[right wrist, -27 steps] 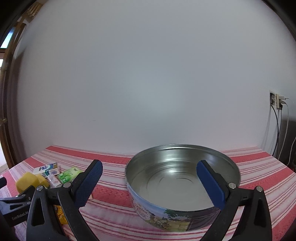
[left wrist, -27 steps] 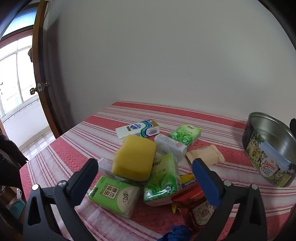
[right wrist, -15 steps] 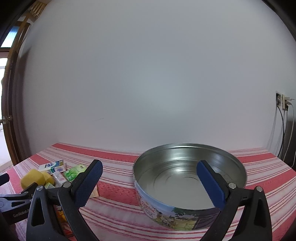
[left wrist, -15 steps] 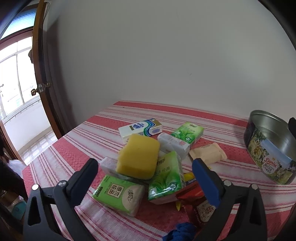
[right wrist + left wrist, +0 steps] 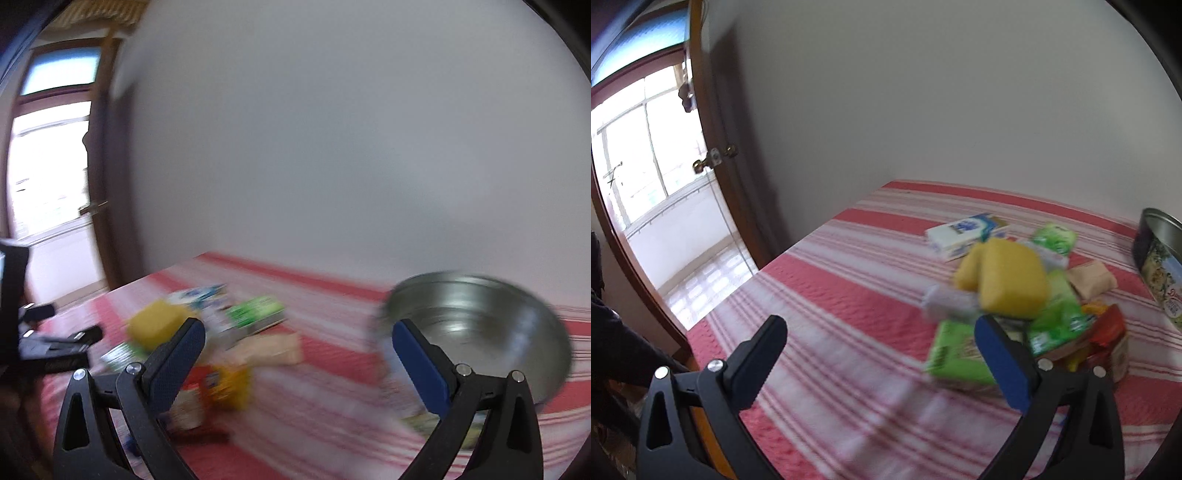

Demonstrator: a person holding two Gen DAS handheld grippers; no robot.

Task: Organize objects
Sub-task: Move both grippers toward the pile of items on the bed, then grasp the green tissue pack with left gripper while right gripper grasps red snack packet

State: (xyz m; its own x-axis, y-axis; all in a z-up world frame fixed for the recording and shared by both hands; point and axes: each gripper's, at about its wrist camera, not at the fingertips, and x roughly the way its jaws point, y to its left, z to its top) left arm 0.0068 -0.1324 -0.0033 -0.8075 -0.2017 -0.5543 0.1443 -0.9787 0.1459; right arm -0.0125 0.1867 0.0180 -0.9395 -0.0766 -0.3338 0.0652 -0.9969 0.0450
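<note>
Striped red desk (image 5: 849,295); open metal tin (image 5: 491,332) at its right side, pile of packets beside it, yellow sponge (image 5: 1008,280) on top. Left gripper (image 5: 879,350) and right gripper (image 5: 295,354) both empty, jaws spread wide above desk.

Yellow sponge (image 5: 1008,280) atop heap of green tissue packs (image 5: 960,354), blurred; round metal tin (image 5: 480,332) open, upright, rt of heap

You have one round silver metal tin (image 5: 1161,266), one yellow rectangular sponge (image 5: 1010,282), three green plastic tissue packs (image 5: 955,356), one white-and-blue tissue pack (image 5: 966,234), one beige flat packet (image 5: 1091,282) and one red snack wrapper (image 5: 1108,330). Blur hides further counts.
</note>
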